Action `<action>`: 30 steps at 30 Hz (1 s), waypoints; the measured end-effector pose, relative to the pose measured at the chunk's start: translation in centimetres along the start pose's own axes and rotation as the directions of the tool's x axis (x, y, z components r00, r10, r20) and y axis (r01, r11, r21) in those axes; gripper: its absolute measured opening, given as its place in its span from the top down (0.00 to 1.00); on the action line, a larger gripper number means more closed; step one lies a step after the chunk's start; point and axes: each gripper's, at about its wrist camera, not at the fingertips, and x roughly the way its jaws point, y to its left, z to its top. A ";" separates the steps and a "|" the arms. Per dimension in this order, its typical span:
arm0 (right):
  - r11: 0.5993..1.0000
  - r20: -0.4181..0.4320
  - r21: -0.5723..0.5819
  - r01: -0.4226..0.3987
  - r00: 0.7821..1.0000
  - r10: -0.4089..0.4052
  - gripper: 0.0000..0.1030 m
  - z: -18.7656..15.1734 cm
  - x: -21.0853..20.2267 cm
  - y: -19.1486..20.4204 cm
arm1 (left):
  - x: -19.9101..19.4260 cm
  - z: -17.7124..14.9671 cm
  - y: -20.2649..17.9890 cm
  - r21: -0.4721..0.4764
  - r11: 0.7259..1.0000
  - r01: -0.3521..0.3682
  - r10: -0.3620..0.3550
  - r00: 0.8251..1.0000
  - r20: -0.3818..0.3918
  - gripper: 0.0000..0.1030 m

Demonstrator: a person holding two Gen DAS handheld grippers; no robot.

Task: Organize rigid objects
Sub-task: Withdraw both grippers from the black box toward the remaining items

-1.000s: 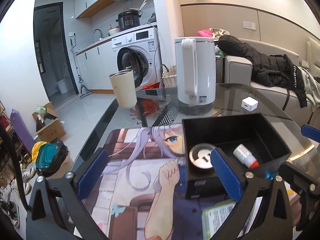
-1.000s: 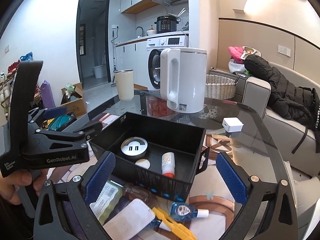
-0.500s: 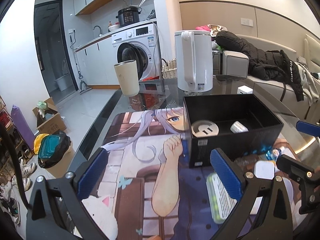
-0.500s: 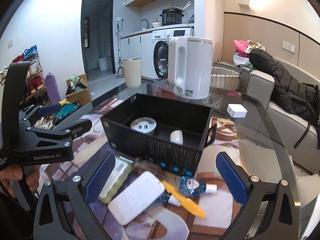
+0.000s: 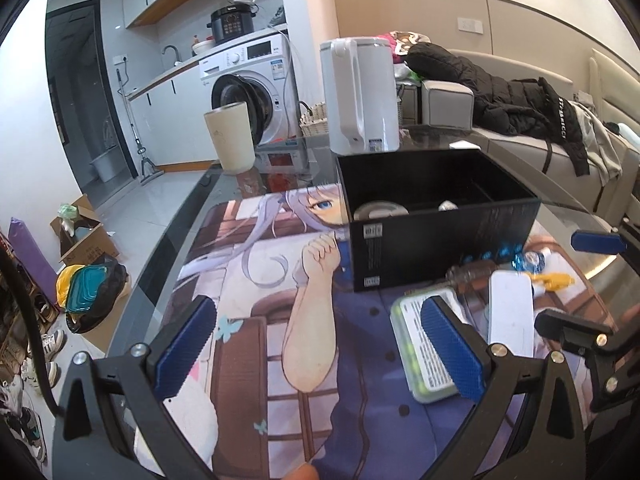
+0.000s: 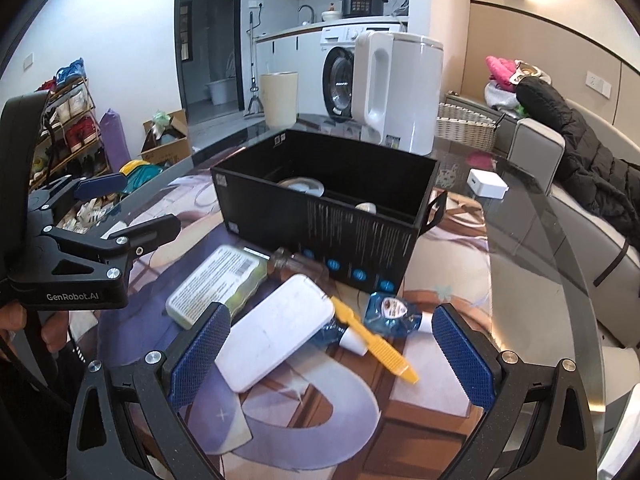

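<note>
— Looking down the right gripper (image 6: 330,354), I see the flat white rounded-rectangle case (image 6: 276,336) lying just ahead of my fingers (image 6: 199,356), its near end lying between them and closer to the left pad. Both fingers are spread wide and hold nothing.

— Which way does its long axis run?

— Diagonally, from near-left to far-right, so I judge the wrist needs a twist before I close across the narrow width. The case lies on the worktop (image 6: 520,264) in front of the open black rectangular box (image 6: 320,216), with the yellow plastic clip (image 6: 374,340) and the small blue sachet (image 6: 386,314) just beside its far end.

— And the left gripper (image 5: 316,350)?

— Open too, empty, hovering low over the printed mat (image 5: 280,320). Its right finger partly covers the clear flat case of green pieces (image 5: 420,344), which lies beside the white case. My right hand looks nearer to the white one, so I would take it from that side.

— Box contents?

— A round silver disc (image 6: 301,187) and something small and pale; I cannot tell more.
</note>
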 end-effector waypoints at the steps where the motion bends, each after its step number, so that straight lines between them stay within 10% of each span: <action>1: 1.000 -0.006 -0.003 -0.005 1.000 0.005 0.01 0.0 0.1 0.0 | 0.1 -0.2 0.0 0.003 1.000 0.002 -0.002 1.000 -0.004 0.00; 30: 0.996 -0.084 0.075 0.054 0.995 -0.048 0.01 0.4 2.7 1.8 | 1.1 -0.8 -0.3 0.021 0.999 0.026 -0.025 0.998 -0.051 0.00</action>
